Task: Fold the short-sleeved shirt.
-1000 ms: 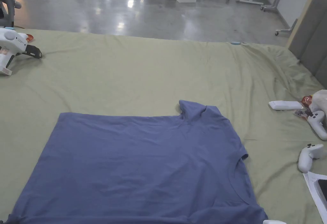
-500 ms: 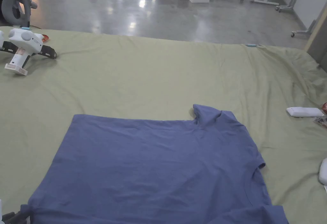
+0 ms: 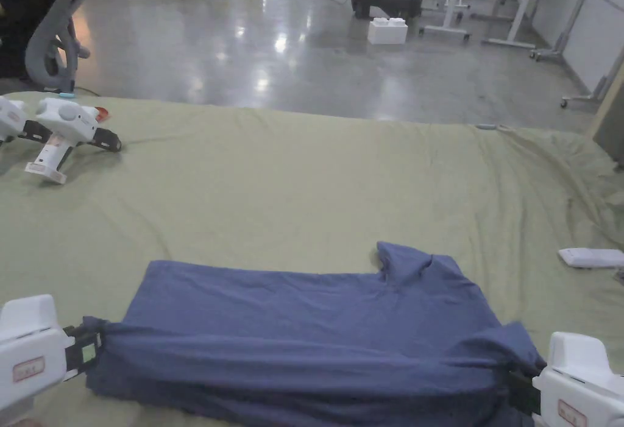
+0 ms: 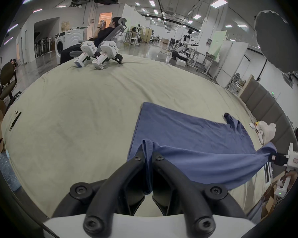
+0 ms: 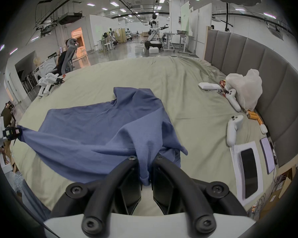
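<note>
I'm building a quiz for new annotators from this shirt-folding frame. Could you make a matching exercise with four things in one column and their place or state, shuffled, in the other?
Things:
1. left tongs
2. blue shirt
3. spare grippers
4. white remote

Place or state:
A. lying idle at the bed's far left edge
B. near edge lifted and pulled taut
C. lying on the green sheet, right of the shirt
D. shut on the shirt's corner

Pairs: 1-D, 2-B, 3-A, 4-C
</note>
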